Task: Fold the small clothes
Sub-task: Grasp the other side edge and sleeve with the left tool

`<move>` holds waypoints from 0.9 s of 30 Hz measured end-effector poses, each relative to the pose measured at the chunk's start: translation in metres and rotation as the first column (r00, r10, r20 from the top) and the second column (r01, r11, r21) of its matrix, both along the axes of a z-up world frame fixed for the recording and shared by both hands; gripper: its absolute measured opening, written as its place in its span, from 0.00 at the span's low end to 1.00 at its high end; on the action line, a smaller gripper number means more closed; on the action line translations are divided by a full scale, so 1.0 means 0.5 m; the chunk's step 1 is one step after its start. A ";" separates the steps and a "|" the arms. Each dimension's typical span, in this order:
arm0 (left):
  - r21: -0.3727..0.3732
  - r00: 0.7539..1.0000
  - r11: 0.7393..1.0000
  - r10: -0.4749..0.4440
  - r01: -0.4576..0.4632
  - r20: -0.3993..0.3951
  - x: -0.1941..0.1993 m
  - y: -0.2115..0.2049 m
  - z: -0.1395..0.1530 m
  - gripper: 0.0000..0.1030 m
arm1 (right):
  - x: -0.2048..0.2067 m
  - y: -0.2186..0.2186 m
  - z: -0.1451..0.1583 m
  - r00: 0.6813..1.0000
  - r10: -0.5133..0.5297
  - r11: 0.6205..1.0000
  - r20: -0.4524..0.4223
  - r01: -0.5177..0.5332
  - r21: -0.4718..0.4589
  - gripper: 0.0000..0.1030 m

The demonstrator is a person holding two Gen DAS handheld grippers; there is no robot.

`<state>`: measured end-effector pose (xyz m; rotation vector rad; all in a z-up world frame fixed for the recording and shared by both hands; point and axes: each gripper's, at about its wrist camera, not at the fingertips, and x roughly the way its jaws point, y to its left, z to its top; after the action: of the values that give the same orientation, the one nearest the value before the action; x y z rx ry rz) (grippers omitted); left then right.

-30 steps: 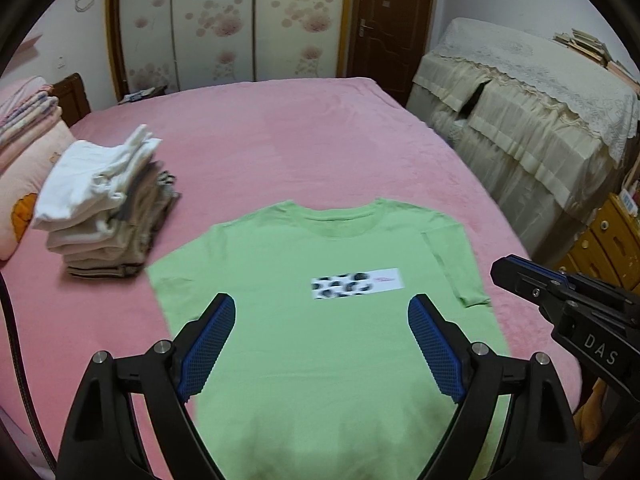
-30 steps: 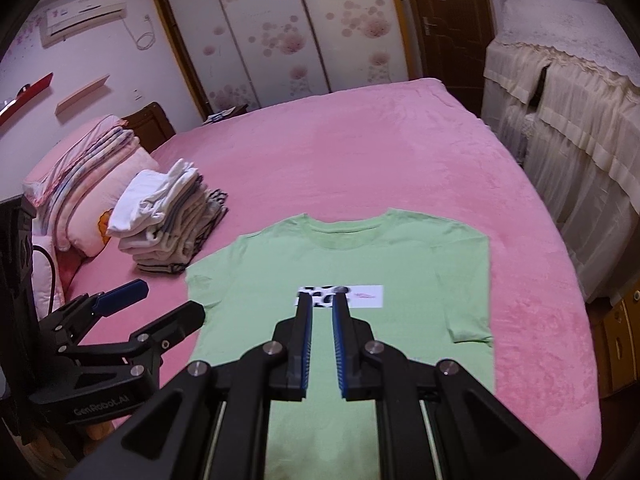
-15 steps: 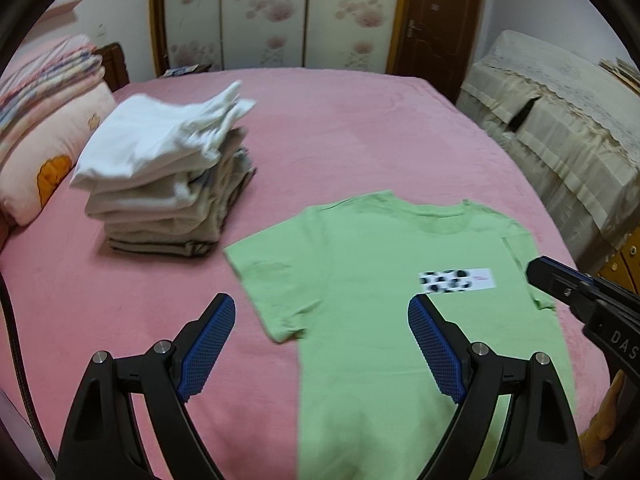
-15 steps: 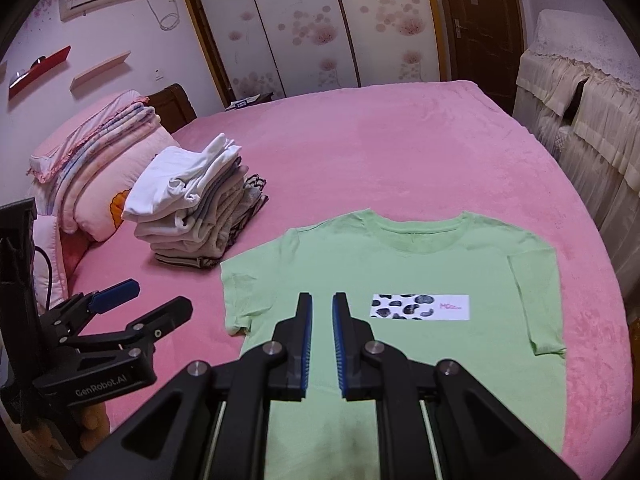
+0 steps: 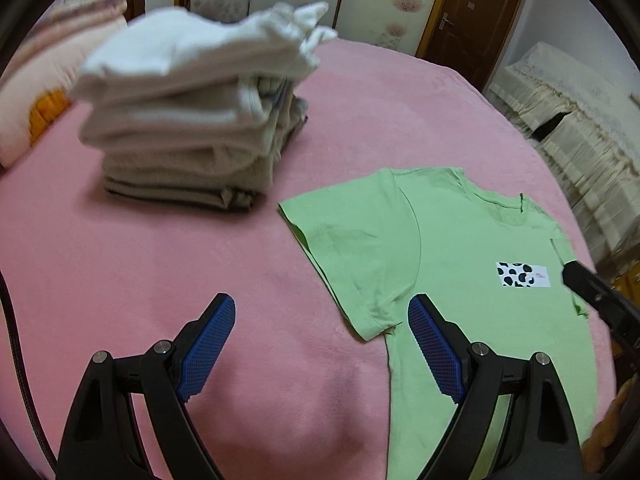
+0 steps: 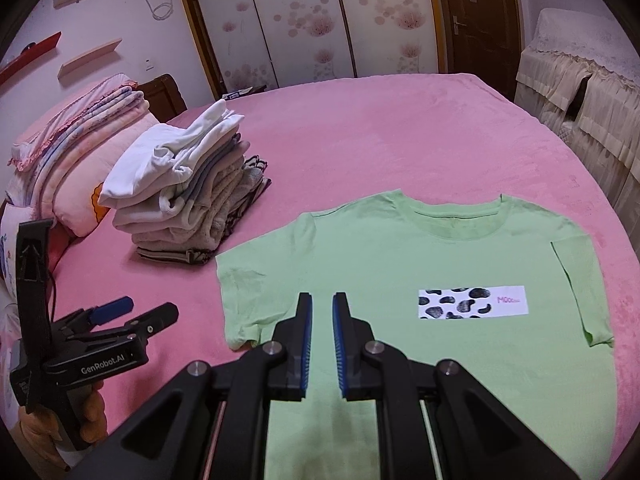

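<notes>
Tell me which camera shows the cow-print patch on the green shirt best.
The right wrist view: the cow-print patch lies whole and sharp on the green shirt, pink lettering visible. In the left wrist view the cow-print patch sits small near the right edge, beside the right hand-held gripper.

Left hand-held gripper [image 5: 322, 330] has swung left, off the green T-shirt [image 5: 460, 264], now over its left sleeve edge, nearer the folded stack [image 5: 192, 120].
</notes>
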<state>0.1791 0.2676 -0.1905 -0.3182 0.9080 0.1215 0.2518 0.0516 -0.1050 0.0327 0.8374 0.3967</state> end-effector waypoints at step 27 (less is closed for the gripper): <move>-0.473 0.999 0.881 -0.023 0.004 -0.034 0.191 0.080 -0.226 0.09 | 0.069 0.066 -0.168 0.986 0.015 1.000 -0.163 -0.011 0.026 0.10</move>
<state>0.2743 0.3076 -0.3034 -0.7679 0.9729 -0.1126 0.2861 0.0846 -0.1889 0.0836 0.9952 0.4209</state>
